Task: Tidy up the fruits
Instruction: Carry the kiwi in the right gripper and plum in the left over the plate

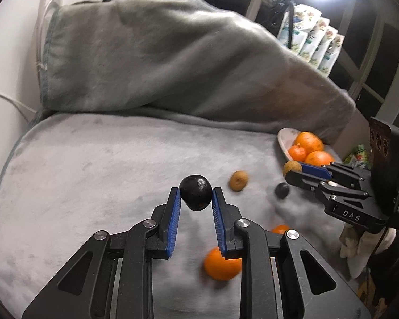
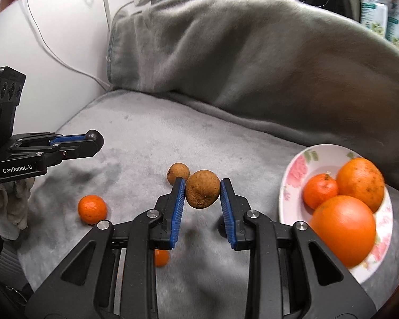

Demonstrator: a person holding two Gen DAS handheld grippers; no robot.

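My left gripper (image 1: 196,190) is shut on a dark round fruit (image 1: 195,196), held above the grey blanket (image 1: 93,172). My right gripper (image 2: 202,182) is shut on a brown round fruit (image 2: 202,189), also clear of the blanket. A flowered white plate (image 2: 300,164) at the right holds three oranges (image 2: 343,228). Loose on the blanket lie a second brown fruit (image 2: 178,172), two small oranges (image 2: 92,209) (image 2: 161,257) and another dark fruit (image 1: 282,190). In the left wrist view the right gripper (image 1: 290,171) hangs just before the plate (image 1: 284,137).
A thick fold of the grey blanket (image 1: 159,61) rises behind the flat area. A white wall with a cable (image 2: 53,53) stands at the left. Packages (image 1: 314,45) stand at the back right. A gloved hand (image 2: 10,207) holds the left gripper (image 2: 93,141).
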